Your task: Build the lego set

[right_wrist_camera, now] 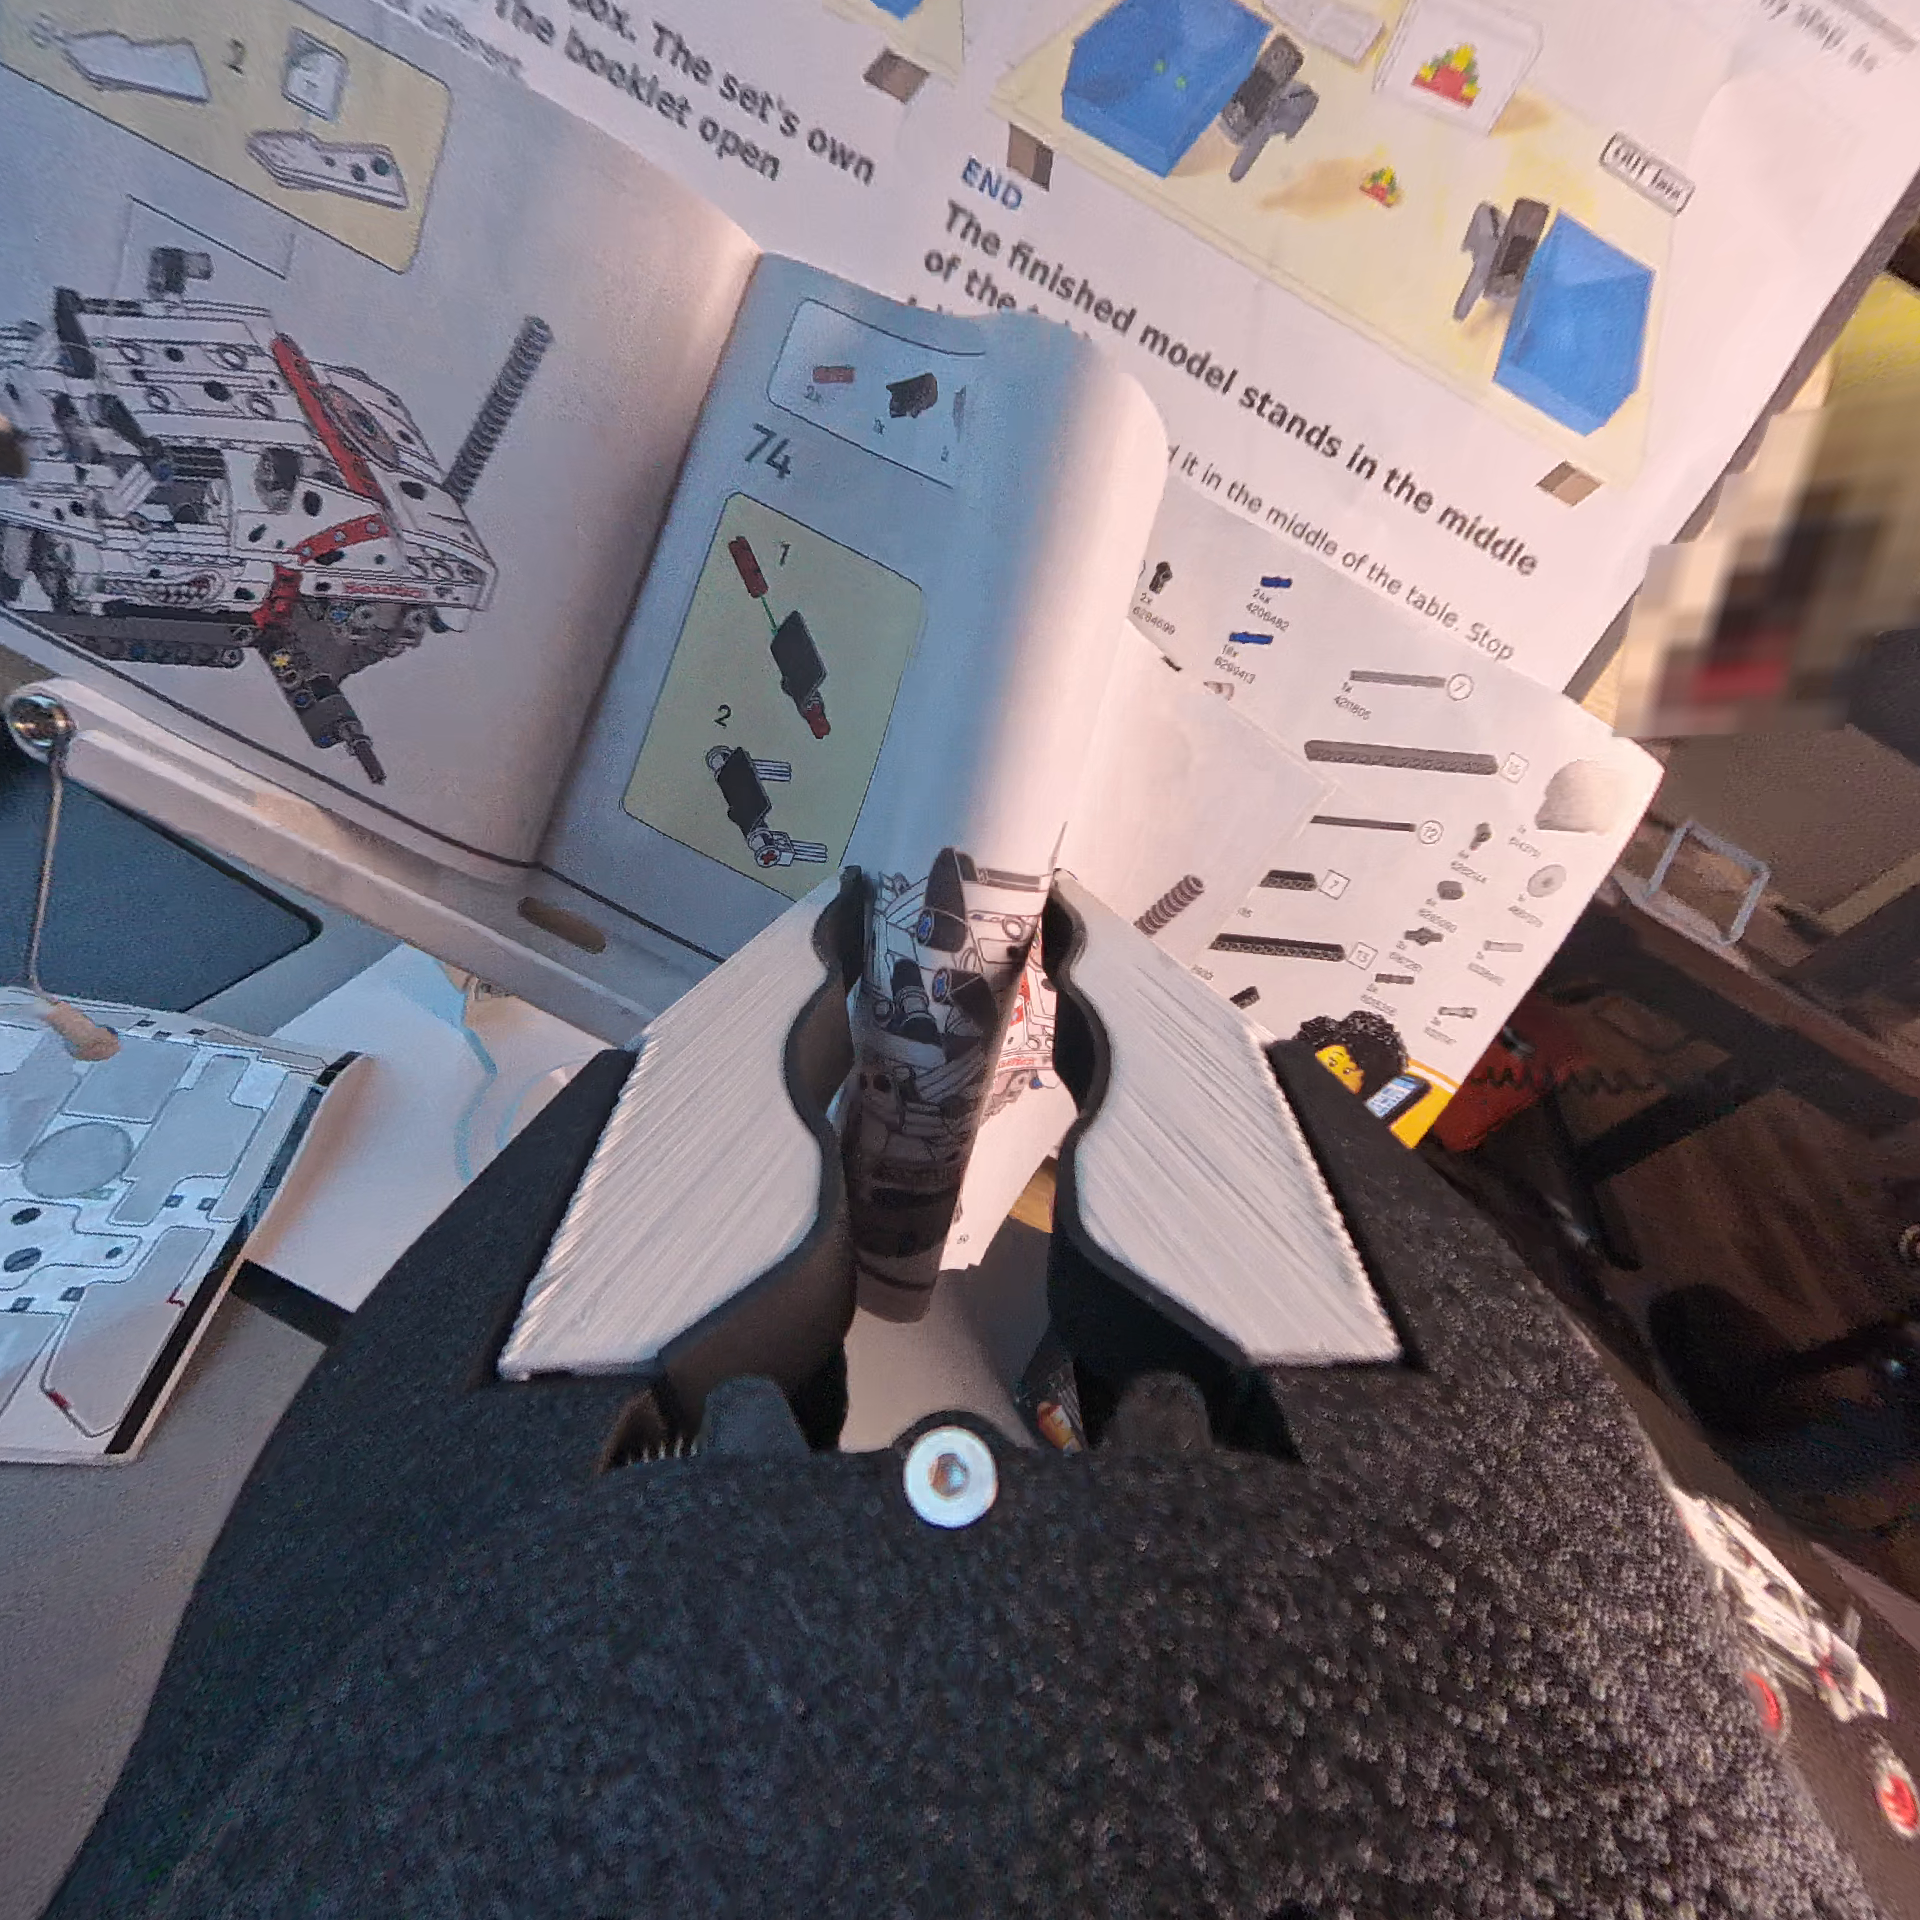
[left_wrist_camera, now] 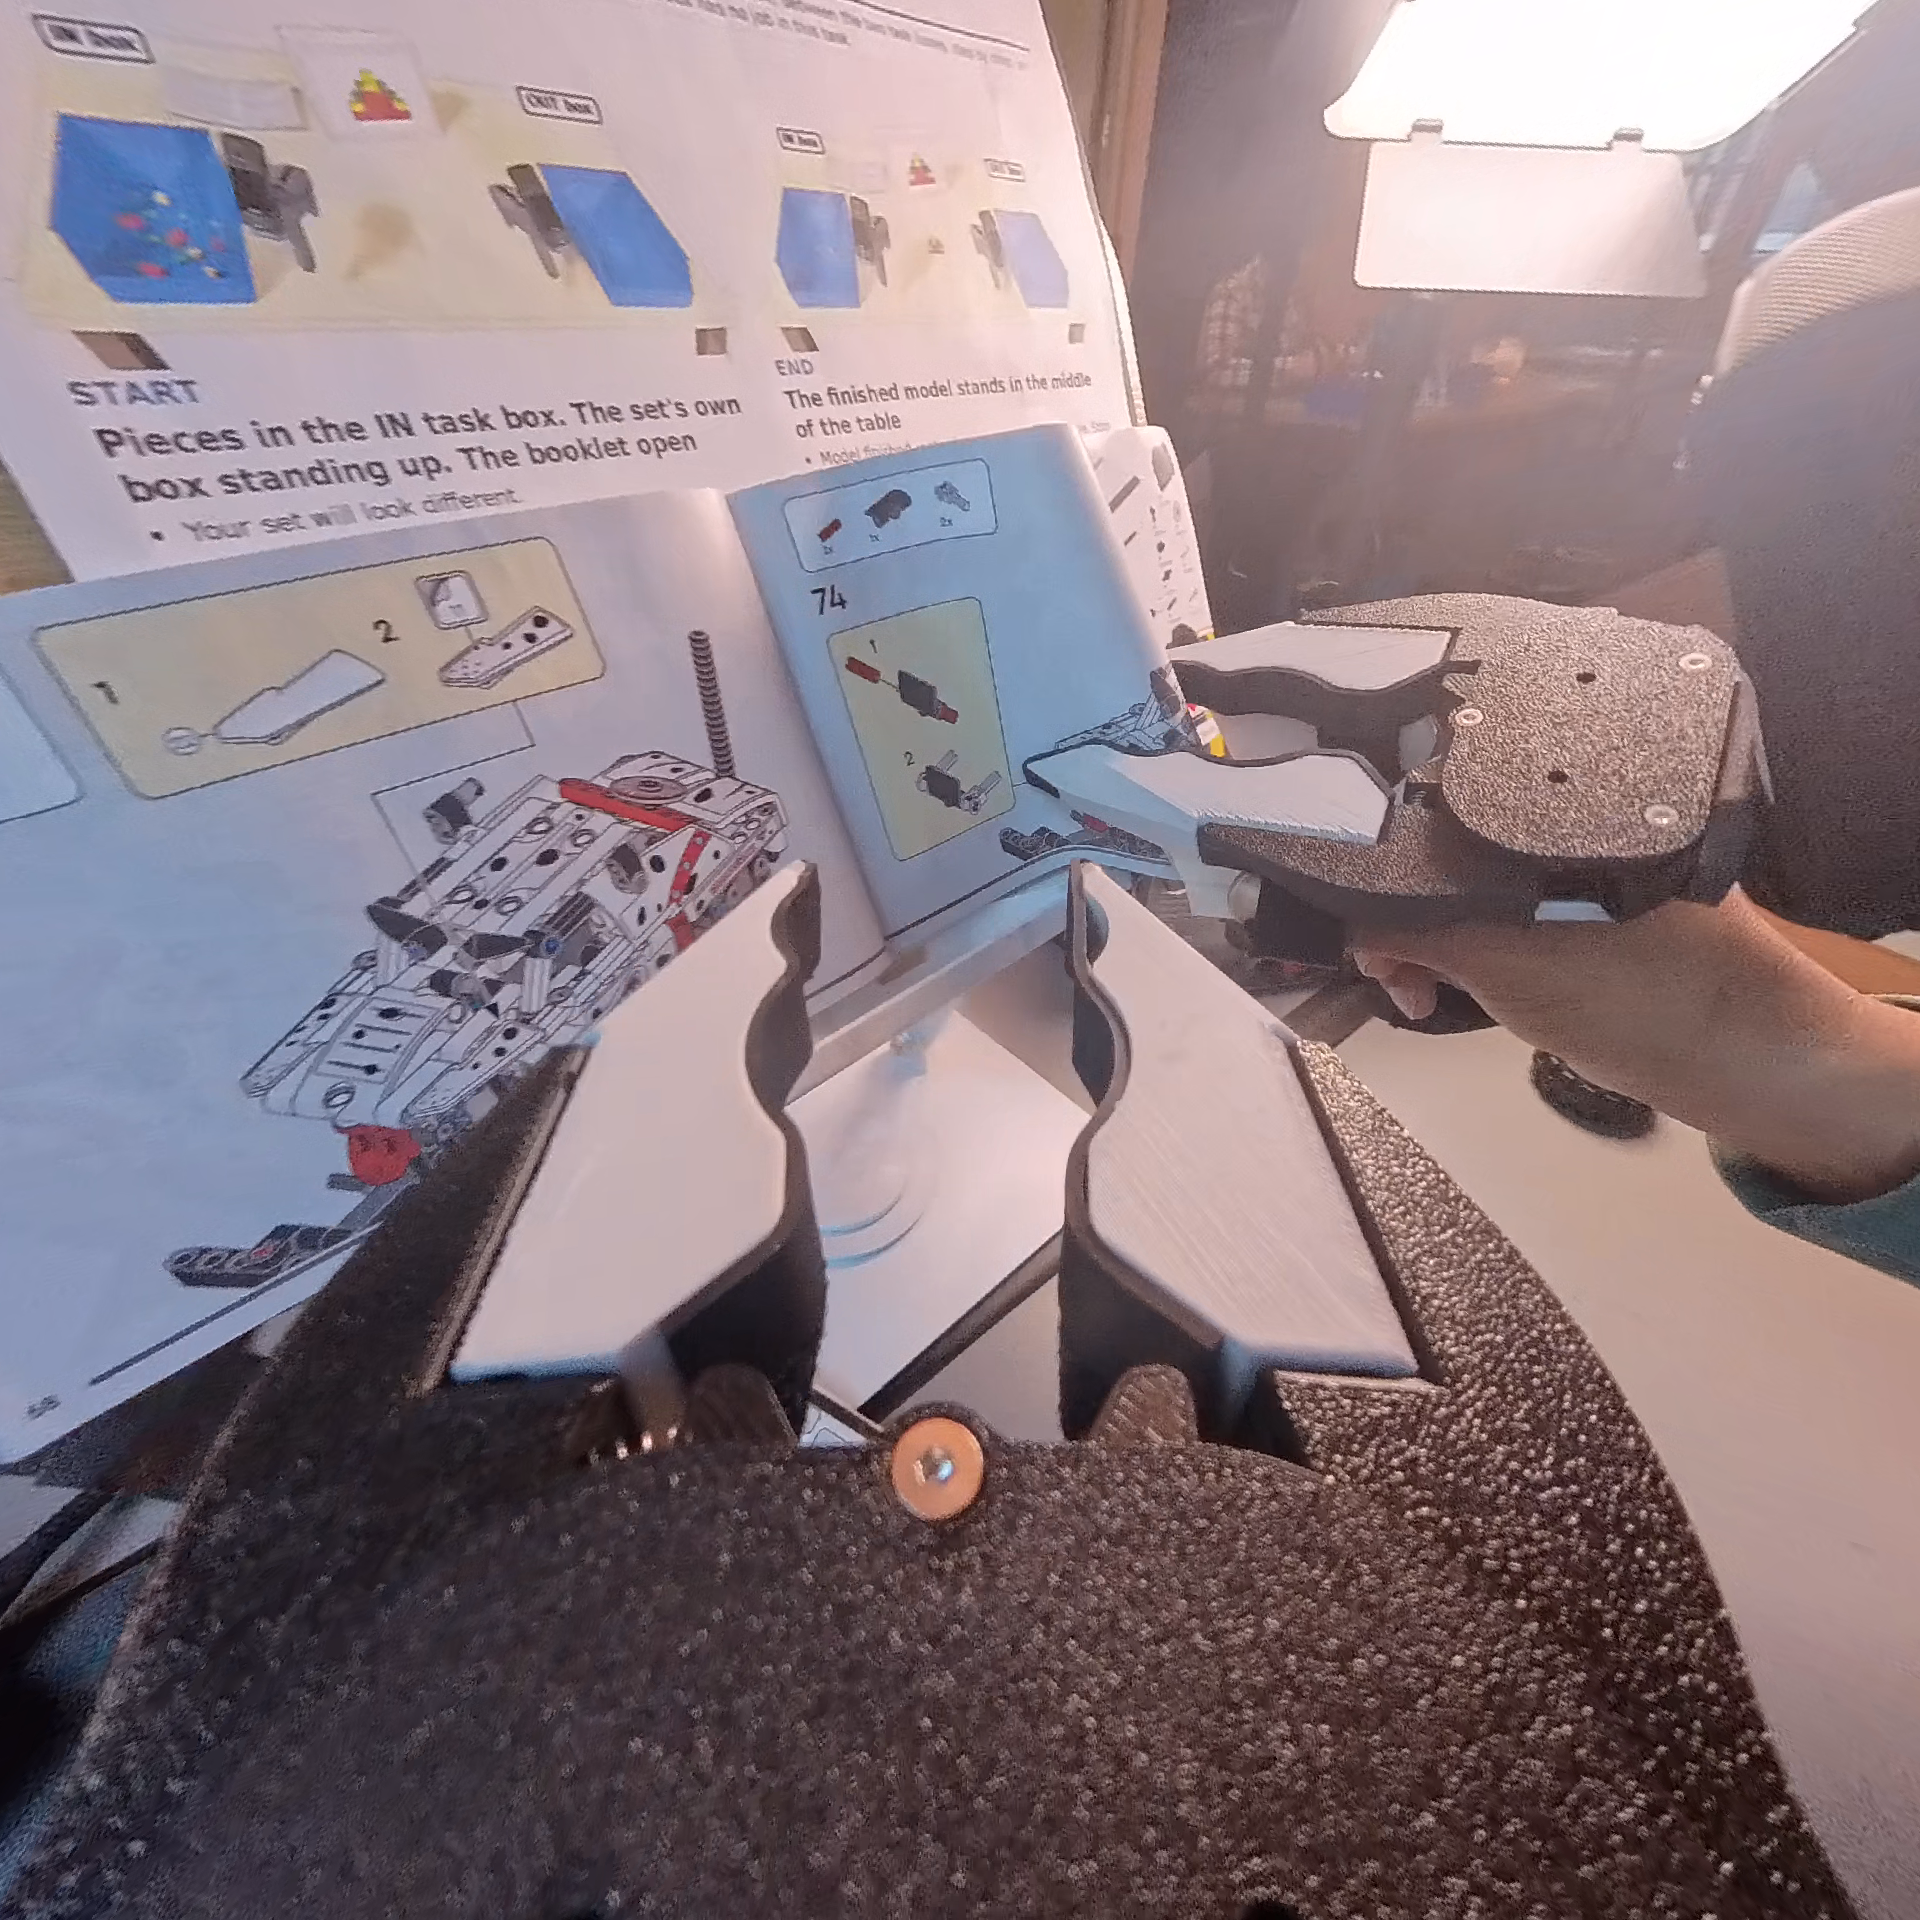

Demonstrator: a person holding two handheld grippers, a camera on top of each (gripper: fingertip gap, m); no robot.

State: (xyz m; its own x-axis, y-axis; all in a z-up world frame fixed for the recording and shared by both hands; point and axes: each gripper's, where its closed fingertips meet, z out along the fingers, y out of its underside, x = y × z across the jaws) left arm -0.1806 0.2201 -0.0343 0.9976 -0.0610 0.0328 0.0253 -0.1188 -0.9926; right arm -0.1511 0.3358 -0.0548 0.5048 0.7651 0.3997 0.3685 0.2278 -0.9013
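The instruction booklet (left_wrist_camera: 416, 831) stands open on a white stand (left_wrist_camera: 935, 1039), filling the left wrist view from nine to twelve o'clock, with a printed task sheet (left_wrist_camera: 520, 260) upright behind it. The left gripper (left_wrist_camera: 940, 914) hovers before the booklet's spine, fingers apart, holding nothing. At three o'clock the right gripper (right_wrist_camera: 951, 899), carried by a hand (left_wrist_camera: 1621, 997), is clamped on the curled right-hand page (right_wrist_camera: 987, 727). A sticker sheet (right_wrist_camera: 125, 1195) lies on the worktop (right_wrist_camera: 125, 1610) at eight o'clock in the right wrist view.
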